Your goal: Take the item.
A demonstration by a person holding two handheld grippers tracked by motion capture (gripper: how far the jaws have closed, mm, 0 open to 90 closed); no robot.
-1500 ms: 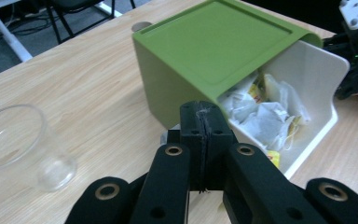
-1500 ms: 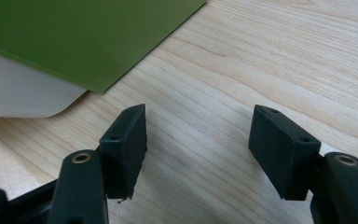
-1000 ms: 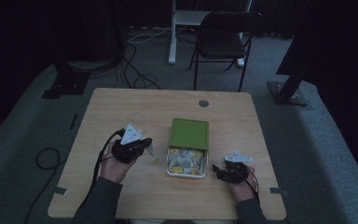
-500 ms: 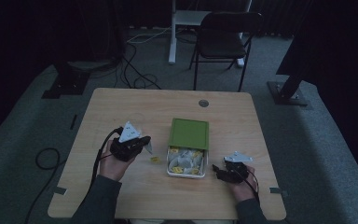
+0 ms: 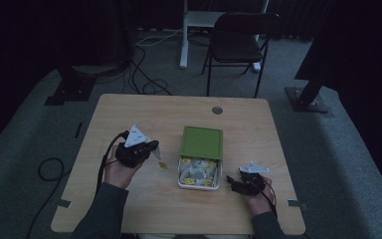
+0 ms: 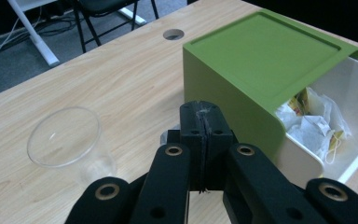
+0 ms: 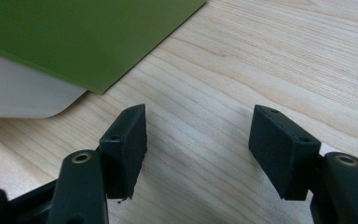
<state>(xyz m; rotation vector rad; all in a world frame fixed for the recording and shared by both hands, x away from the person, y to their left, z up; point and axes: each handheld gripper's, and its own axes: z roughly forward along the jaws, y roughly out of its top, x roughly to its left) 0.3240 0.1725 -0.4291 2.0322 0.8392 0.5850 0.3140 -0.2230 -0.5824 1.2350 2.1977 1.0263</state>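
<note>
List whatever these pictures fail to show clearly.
- Left hand-held gripper: jaws pressed together; whether the small yellow tag hangs from them is too small to tell in the high view.
- White box: its far end is under the green lid.
- Clear cup: barely visible in the dim high view.

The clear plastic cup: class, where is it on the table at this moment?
In the left gripper view the clear plastic cup stands upright on the wooden table, left of the shut left gripper and apart from the green-lidded box on the right.
</note>
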